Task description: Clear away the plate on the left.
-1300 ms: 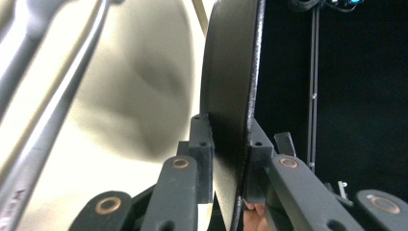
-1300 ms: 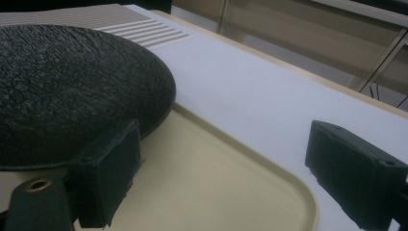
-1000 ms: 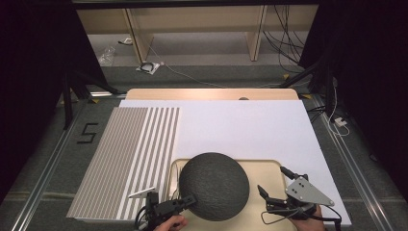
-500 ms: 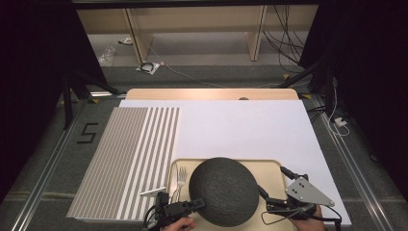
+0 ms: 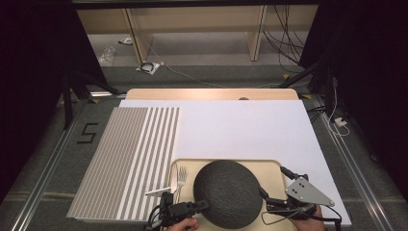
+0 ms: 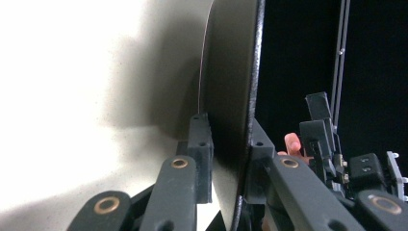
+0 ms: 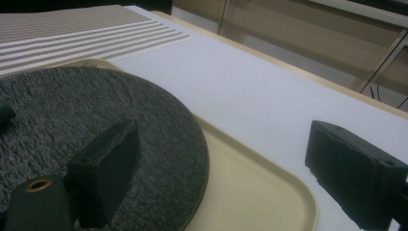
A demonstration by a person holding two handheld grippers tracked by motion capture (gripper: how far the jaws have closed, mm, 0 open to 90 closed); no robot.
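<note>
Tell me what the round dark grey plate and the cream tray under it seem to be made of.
Round dark grey plate: probably stoneware or ceramic, matte, with a rough speckled surface. Cream tray: likely plastic, smooth, with a moulded rounded rim.

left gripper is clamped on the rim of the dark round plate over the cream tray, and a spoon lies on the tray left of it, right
Not quite: it is a fork, not a spoon; the high view shows its tines. The rest holds: the left gripper clamps the dark round plate over the cream tray.

High view above the near side, facing forward-down, both gripper views close, sharing the dark plate [image 5: 228, 193].
</note>
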